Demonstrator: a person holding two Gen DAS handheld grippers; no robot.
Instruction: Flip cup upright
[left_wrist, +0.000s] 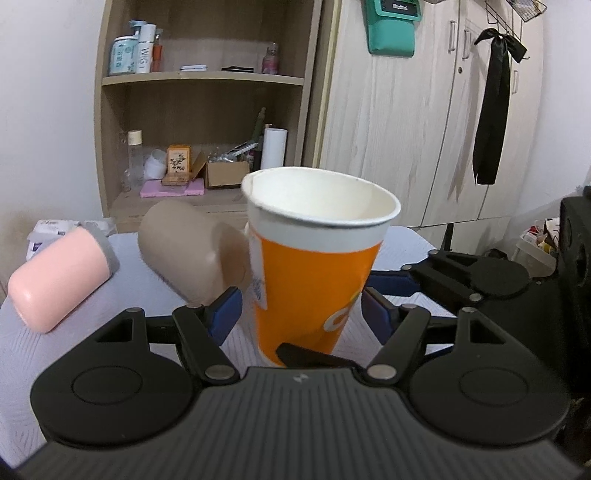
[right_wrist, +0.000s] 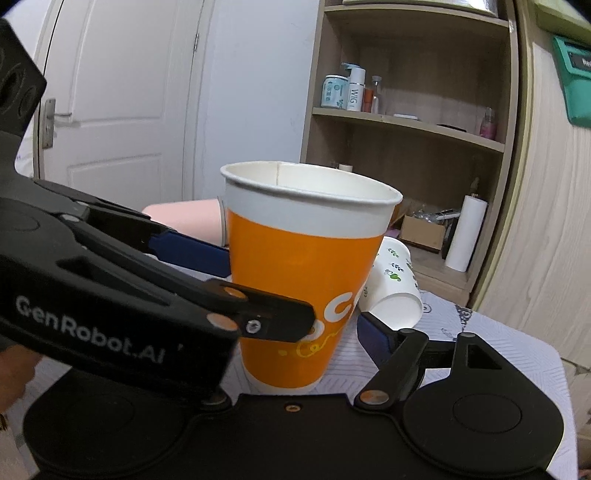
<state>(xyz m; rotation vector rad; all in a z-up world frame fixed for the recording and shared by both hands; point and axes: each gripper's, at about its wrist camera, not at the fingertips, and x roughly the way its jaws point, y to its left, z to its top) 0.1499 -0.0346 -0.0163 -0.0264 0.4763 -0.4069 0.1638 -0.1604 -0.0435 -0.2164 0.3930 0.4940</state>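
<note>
Standing mouth-up on the table (left_wrist: 40, 347), the orange cup (left_wrist: 314, 280) sits right in front of both cams, between the fingers of each tool. Left gripper (left_wrist: 299, 306): jaws spread wide either side of cup, pads not touching it. Right gripper (right_wrist: 295, 291): one blue pad clear of the cup, other side hidden behind left tool, so can't tell its state. Beyond, a tan cup (left_wrist: 188, 247), pink cup (left_wrist: 59, 273) & a white leaf-print cup (right_wrist: 395, 284) lie on their sides. Shelf unit (left_wrist: 207, 79) at back.
</note>
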